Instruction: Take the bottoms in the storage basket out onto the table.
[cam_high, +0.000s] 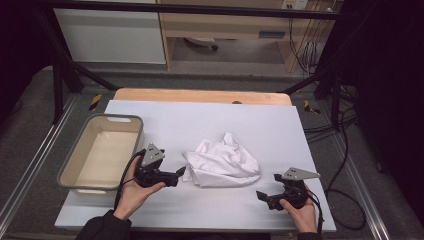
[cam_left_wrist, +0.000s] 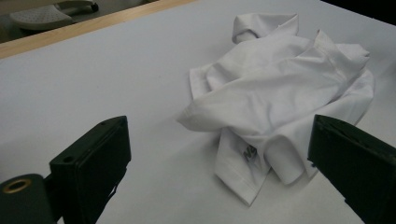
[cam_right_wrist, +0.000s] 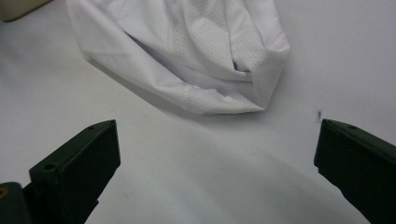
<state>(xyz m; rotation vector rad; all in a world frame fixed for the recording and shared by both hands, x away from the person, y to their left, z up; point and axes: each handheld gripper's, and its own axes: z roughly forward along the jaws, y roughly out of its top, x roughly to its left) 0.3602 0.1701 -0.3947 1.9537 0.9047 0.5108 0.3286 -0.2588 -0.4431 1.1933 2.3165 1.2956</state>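
Both pairs of jaws stand wide apart with nothing between them. The left gripper (cam_high: 181, 173) points toward three o'clock in the high view, its tips just beside the near-left edge of the crumpled white garment (cam_high: 222, 162), which lies bunched near the middle of the white table (cam_high: 190, 120). In the left gripper view the garment (cam_left_wrist: 280, 98) sits ahead between the jaws, with a folded hem and a small dark print nearest the tips. The right gripper (cam_high: 262, 196) rests at about five o'clock from the cloth, well apart from it, pointing toward nine o'clock; in the right gripper view the garment's (cam_right_wrist: 196, 56) rounded, doubled-over edge lies beyond the jaws, with bare table in between. The main risk from here is a poor grab: the cloth is layered and folded over itself, so jaws closing on the nearest bulge would likely catch several plies at once, or only a loose fold that slips out when lifted. If the left gripper pushes in low, it may shove the heap across the smooth surface rather than get under an edge. The right gripper has farther to reach, so the two grips may land unevenly and twist the fabric. The grey bin (cam_high: 102, 152) stands at nine o'clock from the cloth, just beside the left hand (cam_high: 134, 192), which could knock its wall on a wide swing.
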